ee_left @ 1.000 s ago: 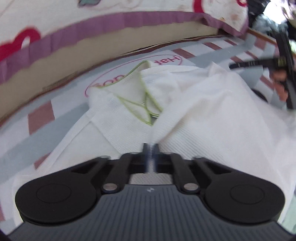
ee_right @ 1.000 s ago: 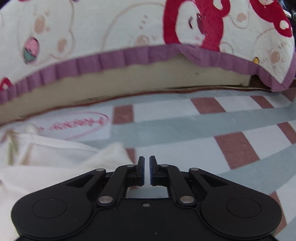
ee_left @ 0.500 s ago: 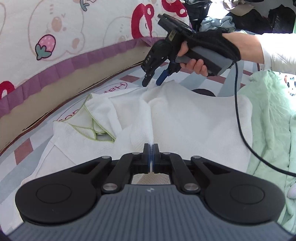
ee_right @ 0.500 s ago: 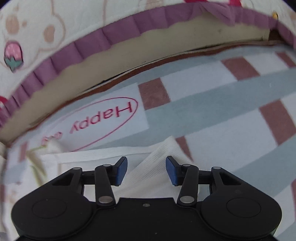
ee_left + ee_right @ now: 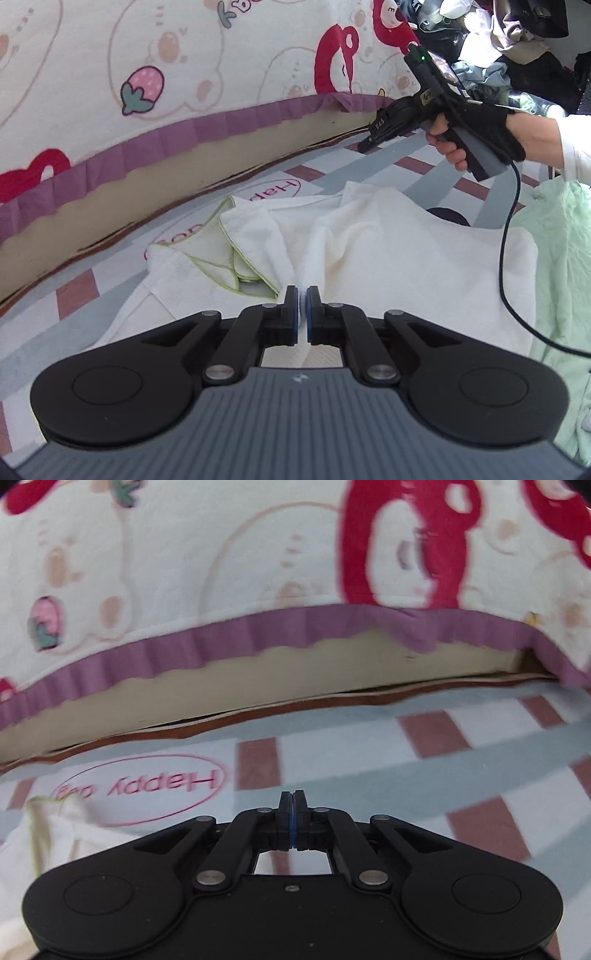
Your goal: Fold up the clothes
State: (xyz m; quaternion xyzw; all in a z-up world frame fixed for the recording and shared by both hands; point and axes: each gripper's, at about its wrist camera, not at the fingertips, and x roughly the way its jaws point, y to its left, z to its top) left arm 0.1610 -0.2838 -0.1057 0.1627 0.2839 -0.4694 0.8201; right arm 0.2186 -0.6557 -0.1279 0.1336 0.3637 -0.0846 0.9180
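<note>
- Left gripper: fingers pressed together on a raised ridge of the white garment, which lies spread on the checked sheet.
- Right gripper: fingers together, nothing between them, held above the sheet at far right, off the garment.
- Gloved hand grips its handle; cable trails across the cloth.
- Surroundings: cartoon-print cover with purple frill behind; pale green fabric at right.

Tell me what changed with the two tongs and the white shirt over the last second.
The right tongs, open over the white shirt's edge half a second ago, have shut empty and lifted away toward the quilt, now above the checked sheet. The left tongs stay pinched on a ridge of the shirt, which still lies spread out.
</note>
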